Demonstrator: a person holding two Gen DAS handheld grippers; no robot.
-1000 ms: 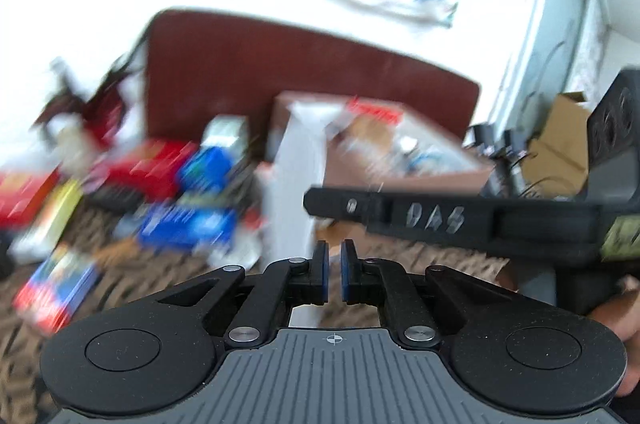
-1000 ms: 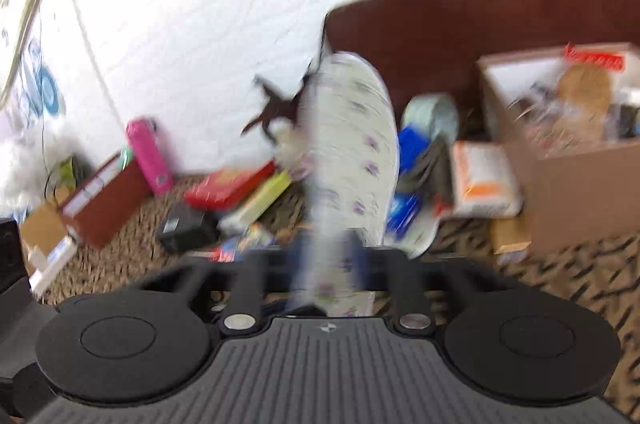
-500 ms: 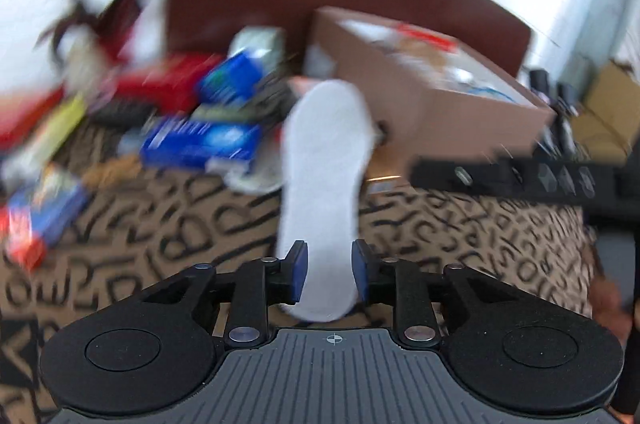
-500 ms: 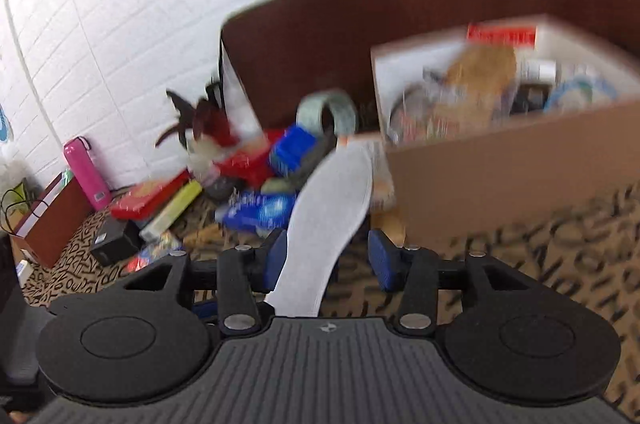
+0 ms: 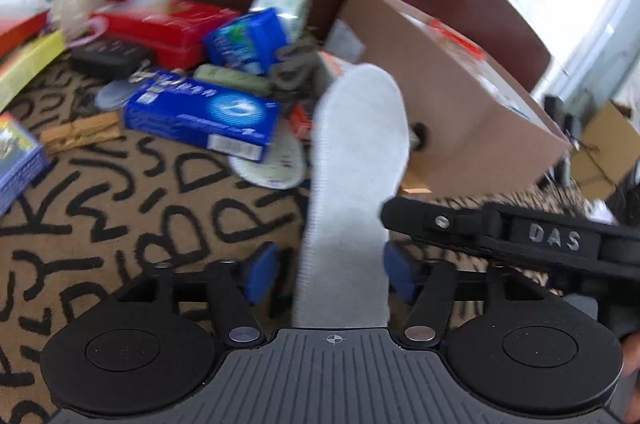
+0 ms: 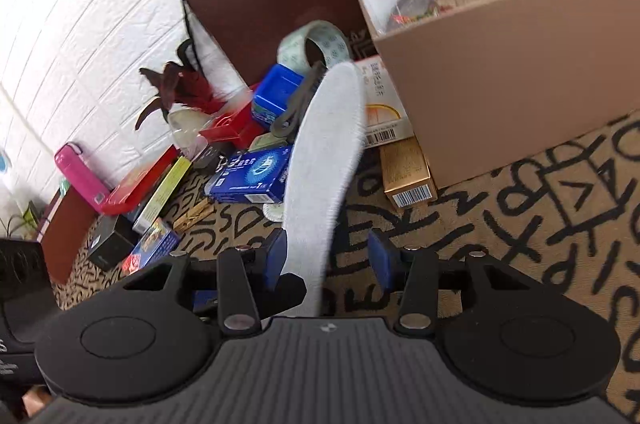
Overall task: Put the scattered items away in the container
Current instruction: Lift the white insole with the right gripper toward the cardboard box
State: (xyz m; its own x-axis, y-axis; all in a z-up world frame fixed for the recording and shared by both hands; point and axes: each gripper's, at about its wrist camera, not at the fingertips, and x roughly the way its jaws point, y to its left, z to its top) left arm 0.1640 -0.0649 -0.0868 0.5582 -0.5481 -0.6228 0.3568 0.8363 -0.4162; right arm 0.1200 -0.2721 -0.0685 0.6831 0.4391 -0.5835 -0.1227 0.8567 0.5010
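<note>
**Insole between both sets of parted jaws**

Insole (image 5: 356, 164) in pale grey runs up the middle of the left wrist view, its near end between the blue pads of the left gripper (image 5: 328, 276). Those jaws have just been opening and stand wide, clear of it on both sides. In the right wrist view the same insole (image 6: 320, 160) leans up and right through the right gripper (image 6: 326, 258), whose jaws have also just parted; its left pad sits against the insole's edge, the right pad stands apart. The cardboard box (image 6: 500, 80), already holding packets, fills the upper right. A blue carton (image 5: 204, 114) and a tape roll (image 6: 316, 44) lie among clutter on the patterned rug (image 6: 540, 208) left of it.
</note>
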